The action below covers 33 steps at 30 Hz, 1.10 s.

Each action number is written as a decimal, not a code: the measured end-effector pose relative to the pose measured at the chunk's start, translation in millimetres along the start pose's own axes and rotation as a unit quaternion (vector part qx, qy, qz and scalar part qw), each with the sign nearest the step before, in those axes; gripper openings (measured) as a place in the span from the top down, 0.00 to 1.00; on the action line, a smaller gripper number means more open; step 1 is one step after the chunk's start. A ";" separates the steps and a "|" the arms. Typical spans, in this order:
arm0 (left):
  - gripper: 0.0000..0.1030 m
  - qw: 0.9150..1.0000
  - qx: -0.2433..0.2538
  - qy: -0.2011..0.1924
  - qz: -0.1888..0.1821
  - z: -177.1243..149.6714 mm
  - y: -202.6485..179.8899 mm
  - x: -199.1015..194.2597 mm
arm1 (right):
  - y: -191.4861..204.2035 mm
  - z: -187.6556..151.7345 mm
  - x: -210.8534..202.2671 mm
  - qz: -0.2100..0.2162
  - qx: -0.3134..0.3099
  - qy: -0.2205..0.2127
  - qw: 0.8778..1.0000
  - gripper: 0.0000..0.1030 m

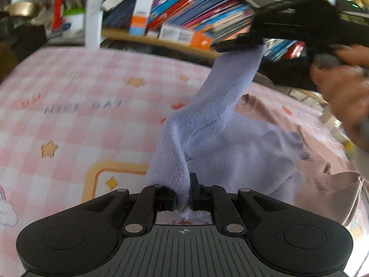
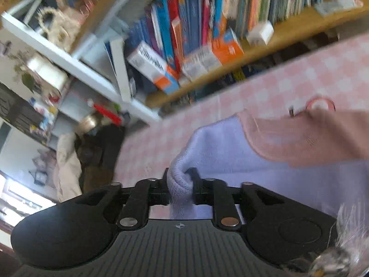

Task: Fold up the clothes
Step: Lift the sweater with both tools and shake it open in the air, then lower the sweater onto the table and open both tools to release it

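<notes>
A lavender fleece garment (image 1: 221, 120) hangs stretched above the pink checked bed cover (image 1: 69, 106). My left gripper (image 1: 183, 191) is shut on one bunched end of it. The other end rises up and right to my right gripper (image 1: 239, 43), held by a hand (image 1: 341, 87), which clamps it. In the right wrist view my right gripper (image 2: 181, 184) is shut on a rolled edge of the lavender garment (image 2: 230, 152). A beige-pink garment (image 2: 311, 133) lies over the lavender one; in the left wrist view the beige-pink garment (image 1: 318, 161) lies crumpled to the right.
A wooden bookshelf (image 1: 175, 7) packed with books and boxes runs along the far side of the bed. A white shelf post (image 1: 94, 11) stands at the left with clutter beyond it. In the right wrist view the bookshelf (image 2: 207, 34) and bed cover (image 2: 288, 78) appear tilted.
</notes>
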<state>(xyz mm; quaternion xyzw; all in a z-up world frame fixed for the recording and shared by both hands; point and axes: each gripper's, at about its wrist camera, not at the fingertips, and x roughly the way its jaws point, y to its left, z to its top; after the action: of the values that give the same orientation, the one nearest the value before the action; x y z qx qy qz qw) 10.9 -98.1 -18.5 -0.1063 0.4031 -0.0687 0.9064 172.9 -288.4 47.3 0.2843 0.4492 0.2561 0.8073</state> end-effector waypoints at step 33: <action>0.74 0.976 -0.071 -0.144 0.150 10.5 12.1 -115.3 | -97.3 -15.5 -71.0 -0.053 -0.017 -0.016 0.998 0.96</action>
<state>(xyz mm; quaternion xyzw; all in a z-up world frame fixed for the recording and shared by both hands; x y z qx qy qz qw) -57.5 -60.7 67.9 -0.1180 0.2841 0.1127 0.9448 141.8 -401.1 14.7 0.2503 0.4459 0.2161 0.8318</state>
